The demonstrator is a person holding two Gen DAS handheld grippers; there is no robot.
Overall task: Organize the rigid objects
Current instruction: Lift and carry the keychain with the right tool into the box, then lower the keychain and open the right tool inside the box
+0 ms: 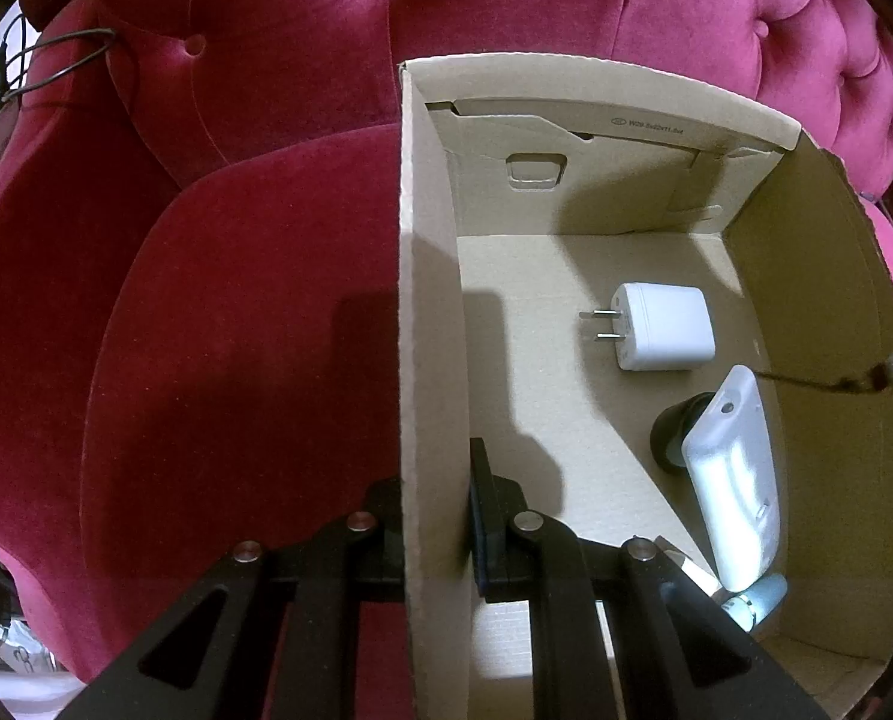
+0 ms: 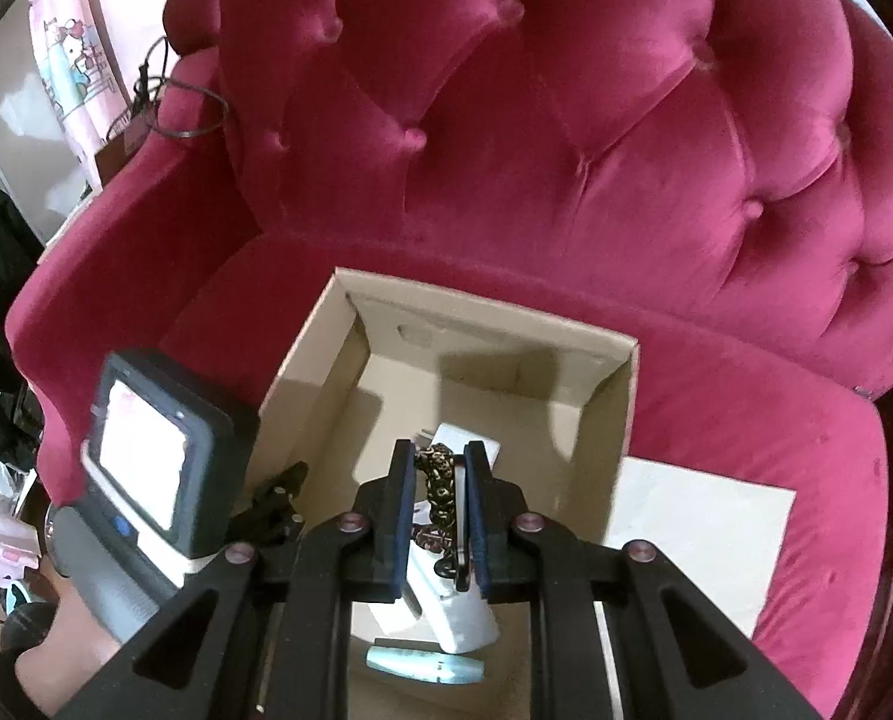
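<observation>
An open cardboard box (image 1: 434,300) sits on the seat of a pink tufted velvet armchair (image 1: 236,312), toward the seat's right side, with a flat pale sheet (image 2: 704,534) lying on the cushion at the box's right wall. The left tool (image 1: 434,516) is clamped on the box's left wall, one finger inside and one outside. The right tool (image 2: 440,510) hangs over the box with its blue-padded fingers closed on a brown patterned chain-like object (image 2: 437,480). On the box floor lie a white plug adapter (image 1: 665,327) near the middle, a white remote-like case (image 1: 737,480) against the right wall leaning on a black round piece (image 1: 671,429), and a light blue tube (image 2: 422,666) at the near edge. Printing on the far inner flap (image 1: 647,126) begins with "W29", the rest too small to read.
</observation>
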